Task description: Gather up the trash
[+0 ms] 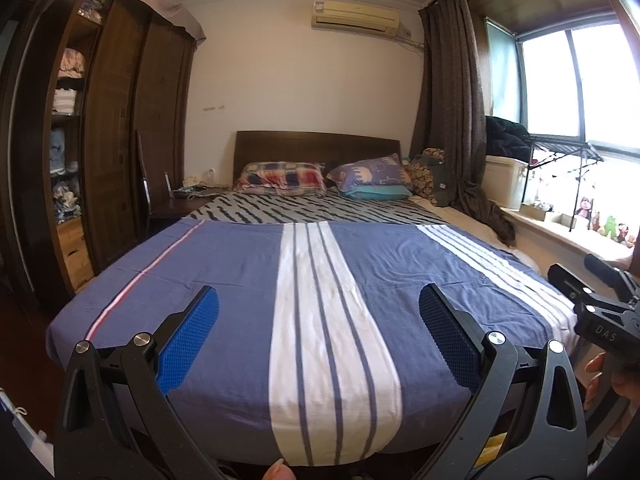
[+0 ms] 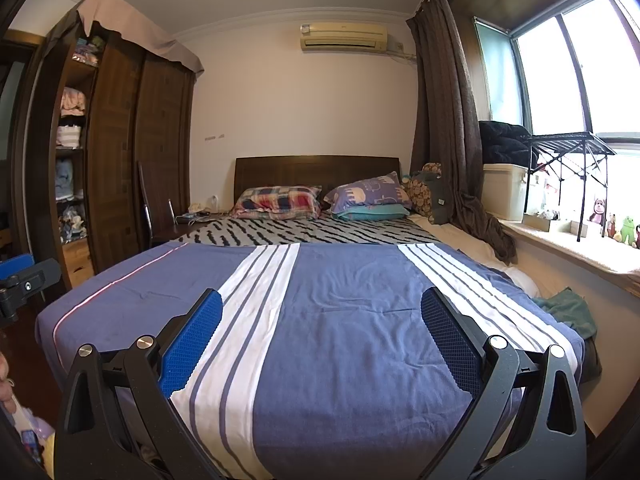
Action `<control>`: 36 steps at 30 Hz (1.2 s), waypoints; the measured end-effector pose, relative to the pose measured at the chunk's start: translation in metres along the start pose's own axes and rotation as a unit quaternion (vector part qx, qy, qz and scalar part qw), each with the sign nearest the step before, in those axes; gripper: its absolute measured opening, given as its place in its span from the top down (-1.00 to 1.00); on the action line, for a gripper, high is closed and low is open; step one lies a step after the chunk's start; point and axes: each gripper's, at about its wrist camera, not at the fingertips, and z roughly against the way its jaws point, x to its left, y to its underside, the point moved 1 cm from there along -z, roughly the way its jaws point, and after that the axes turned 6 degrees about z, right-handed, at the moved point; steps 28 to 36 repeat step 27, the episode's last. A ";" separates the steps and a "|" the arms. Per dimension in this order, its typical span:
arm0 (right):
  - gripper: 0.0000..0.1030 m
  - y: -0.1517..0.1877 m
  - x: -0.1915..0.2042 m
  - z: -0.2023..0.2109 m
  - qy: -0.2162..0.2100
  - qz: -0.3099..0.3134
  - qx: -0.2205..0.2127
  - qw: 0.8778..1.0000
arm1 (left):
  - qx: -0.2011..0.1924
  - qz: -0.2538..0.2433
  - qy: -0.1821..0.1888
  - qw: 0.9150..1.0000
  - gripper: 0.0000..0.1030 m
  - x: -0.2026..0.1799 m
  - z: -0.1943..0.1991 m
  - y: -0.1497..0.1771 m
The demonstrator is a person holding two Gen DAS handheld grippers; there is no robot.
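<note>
Both grippers hang over the foot of a bed (image 1: 240,264) with a blue and white striped cover. My left gripper (image 1: 318,304) is open and empty, blue pads wide apart. My right gripper (image 2: 320,308) is open and empty too. The right gripper's body shows at the right edge of the left wrist view (image 1: 600,312); the left gripper's shows at the left edge of the right wrist view (image 2: 24,288). I see no clear piece of trash on the bed. A crumpled green cloth (image 2: 568,312) lies beside the bed's right edge.
Pillows (image 1: 280,176) and a headboard (image 1: 316,144) are at the far end. A dark wardrobe with open shelves (image 1: 100,140) stands left, with a nightstand (image 1: 180,200) by it. A curtain (image 1: 452,120), windowsill with toys (image 2: 616,232), rack (image 2: 568,148) and white bin (image 2: 504,188) are right.
</note>
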 end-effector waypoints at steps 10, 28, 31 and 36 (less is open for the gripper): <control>-0.94 0.000 0.004 -0.006 0.001 0.000 0.010 1.000 | 0.007 0.007 -0.006 1.000 -0.85 0.006 -0.008 0.003; -0.94 0.000 0.005 -0.016 0.003 0.004 0.021 1.000 | 0.031 0.006 -0.024 0.999 -0.85 0.011 -0.021 0.003; -0.94 0.000 0.005 -0.016 0.003 0.004 0.021 1.000 | 0.031 0.006 -0.024 0.999 -0.85 0.011 -0.021 0.003; -0.94 0.000 0.005 -0.016 0.003 0.004 0.021 1.000 | 0.031 0.006 -0.024 0.999 -0.85 0.011 -0.021 0.003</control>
